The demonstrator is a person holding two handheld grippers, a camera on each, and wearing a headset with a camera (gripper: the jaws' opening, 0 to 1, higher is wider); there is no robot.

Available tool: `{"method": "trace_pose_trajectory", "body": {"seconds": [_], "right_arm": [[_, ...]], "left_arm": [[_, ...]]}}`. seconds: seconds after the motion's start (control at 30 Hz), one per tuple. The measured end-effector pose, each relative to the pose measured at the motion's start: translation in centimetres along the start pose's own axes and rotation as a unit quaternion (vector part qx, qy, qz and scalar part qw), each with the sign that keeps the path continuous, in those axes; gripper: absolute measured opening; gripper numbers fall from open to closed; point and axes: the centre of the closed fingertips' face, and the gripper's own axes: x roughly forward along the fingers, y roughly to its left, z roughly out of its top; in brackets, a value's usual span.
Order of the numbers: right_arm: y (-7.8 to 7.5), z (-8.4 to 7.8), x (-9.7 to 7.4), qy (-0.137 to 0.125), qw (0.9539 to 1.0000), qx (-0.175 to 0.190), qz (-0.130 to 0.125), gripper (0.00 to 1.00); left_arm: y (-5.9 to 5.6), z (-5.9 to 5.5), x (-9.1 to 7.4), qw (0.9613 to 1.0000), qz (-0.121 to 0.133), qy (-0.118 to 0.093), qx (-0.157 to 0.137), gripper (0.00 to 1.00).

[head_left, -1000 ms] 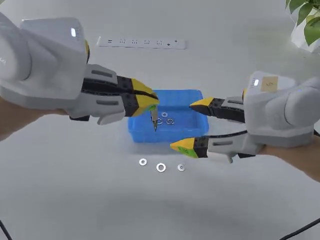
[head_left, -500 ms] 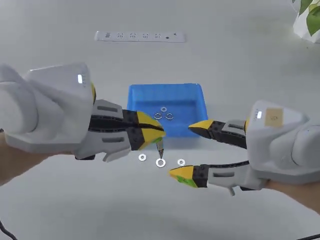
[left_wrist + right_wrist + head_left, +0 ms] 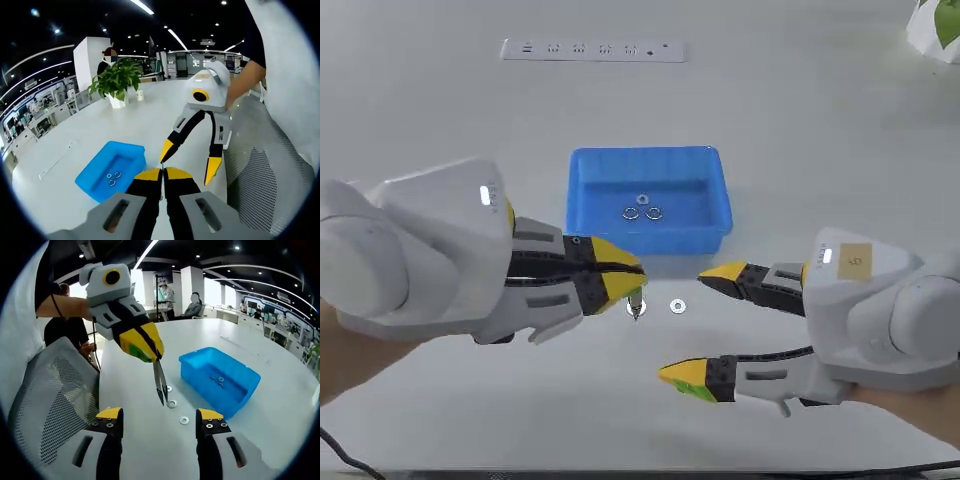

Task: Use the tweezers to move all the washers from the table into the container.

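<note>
1. Lower right of the head view, nearest: right gripper (image 3: 695, 322); jaws wide apart, holding nothing; it hangs over the table (image 3: 470, 420), on the near side of the work.
2. Left of centre: left gripper (image 3: 625, 277); jaws pressed together on the tweezers (image 3: 160, 377); the tweezers point straight down, tips at table level.
3. Change: a second ago the tweezer tips were over the container; half a second ago they were coming down toward the row on the table; now they are at the row. I read this as the return leg after a drop-off, with the next pick just starting.
4. Centre of the right gripper view: three loose washers (image 3: 172, 403) in a short row on the table. The tweezer tips are just beside the middle one; I cannot tell whether they touch it or have closed on it.
5. Upper centre of the head view, beyond the row: blue container (image 3: 585, 190); the three washers in the container (image 3: 642, 210) sit close together mid-floor, the same count as a second ago. So nothing new has been delivered; about half done by my reckoning, three to go.
6. Farthest: power strip (image 3: 592, 50) along the top edge, left of centre; plant (image 3: 942, 25) in the upper right corner; both well apart from the work.
</note>
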Motion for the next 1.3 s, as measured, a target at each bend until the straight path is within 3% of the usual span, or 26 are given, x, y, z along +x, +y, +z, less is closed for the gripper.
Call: {"method": "trace_pose_trajectory", "body": {"seconds": [0.43,0.73,1.0,1.3], "right_arm": [[0.9,-0.6,0.8,0.015,0.9997,-0.01,0.017,0.59],[0.5,-0.9,0.8,0.021,0.9996,-0.009,0.019,0.59],[0.5,-0.7,1.1,0.02,0.9996,-0.008,0.021,0.59],[-0.1,0.0,2.6,0.03,0.9983,-0.031,0.04,0.55]], "left_arm": [[0.6,-0.3,0.7,1.0,-0.003,0.002,0.002,0.05],[0.6,-0.8,0.9,0.9999,-0.009,0.007,-0.002,0.05],[0.8,-0.9,0.8,0.9999,-0.008,0.004,-0.009,0.05],[0.9,-0.8,1.1,0.9996,-0.026,0.002,-0.009,0.05]]}}
